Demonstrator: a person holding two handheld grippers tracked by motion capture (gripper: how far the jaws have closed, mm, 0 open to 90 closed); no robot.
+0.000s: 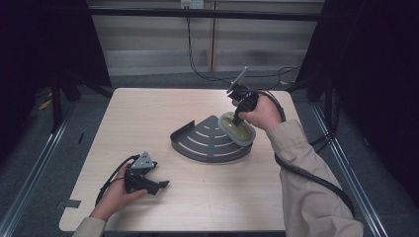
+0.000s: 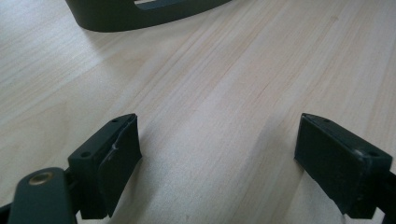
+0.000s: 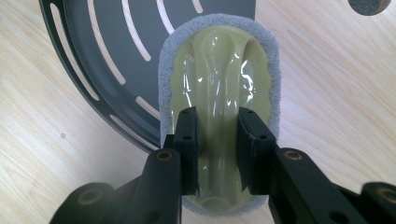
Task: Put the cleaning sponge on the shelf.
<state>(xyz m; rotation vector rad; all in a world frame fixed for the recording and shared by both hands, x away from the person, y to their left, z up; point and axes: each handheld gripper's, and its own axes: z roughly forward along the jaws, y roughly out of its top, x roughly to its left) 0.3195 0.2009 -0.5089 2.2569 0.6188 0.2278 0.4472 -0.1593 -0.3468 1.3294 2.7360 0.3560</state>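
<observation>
The table point(image 1: 148, 113) is pale wood, and near its middle lies the rack point(image 1: 207, 140), a dark grey quarter-round shelf with curved slots and a low wall along its curved edge. Everything else is placed from that rack.

The right gripper point(image 1: 236, 117) is held from above at the rack's right edge, the person's right hand point(image 1: 264, 113) around its body just beyond that edge. In the right gripper view its jaws are pressed in on the raised ridge of the scrubber point(image 3: 219, 93), pinching it from both sides.

The left gripper point(image 1: 160, 185) rests low on the table, well apart from the rack on the near left side, in the left hand point(image 1: 116, 195). In the left gripper view its jaws stand spread wide over bare wood, with the rack's wall point(image 2: 140, 16) farther ahead.

The scrubber is an oval pad with a grey fuzzy rim and a glossy yellow-green handle. It lies on the rack's right edge, partly over the slotted floor and partly over the table.
</observation>
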